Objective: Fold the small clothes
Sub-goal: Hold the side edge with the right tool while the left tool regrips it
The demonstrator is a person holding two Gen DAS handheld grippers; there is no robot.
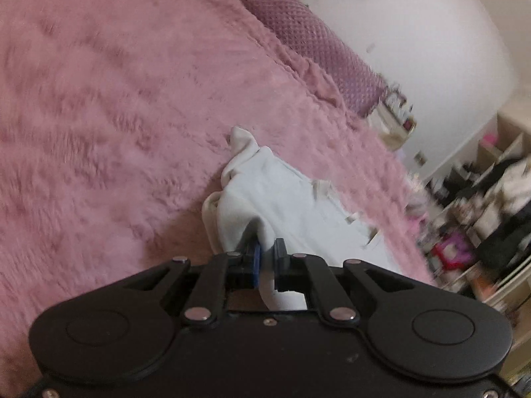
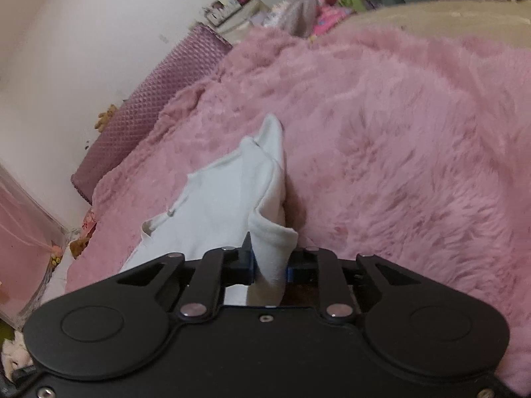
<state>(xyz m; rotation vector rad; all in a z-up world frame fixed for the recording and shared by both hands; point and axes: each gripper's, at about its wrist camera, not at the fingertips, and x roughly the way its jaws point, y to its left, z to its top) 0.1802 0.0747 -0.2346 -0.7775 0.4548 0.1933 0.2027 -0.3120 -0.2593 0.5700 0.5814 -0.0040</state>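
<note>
Pale blue-white cotton, soft and a little thick like sweatshirt knit, makes up the small garment (image 1: 282,199) that both claws are gripping. It lies across a pink shaggy blanket (image 1: 116,116) on a bed, partly flat and partly lifted where the grippers hold it. The left gripper (image 1: 267,258) has its jaws drawn narrow onto a fold of the cloth, the fabric passing between the blue pads and bunching just ahead of them. The right gripper (image 2: 270,265) is likewise pinched narrow on a doubled edge, which stands up as a rolled, cuff-like flap between its fingers. Holding two points of one edge at once looks like the way to keep that edge straight while it is carried over the rest, so the step in hand is probably a fold being drawn across. In the right wrist view a drawstring (image 2: 166,214) with a small tip trails from the garment (image 2: 225,195), and ribbed seams run toward a pointed corner resting on the blanket's long pile. Such fur will likely drag at the cloth, so lifting suits it better than sliding. Beyond the blanket runs a purple dimpled bolster (image 1: 308,39), against a plain white wall (image 1: 415,16). Both views are somewhat blurred
</note>
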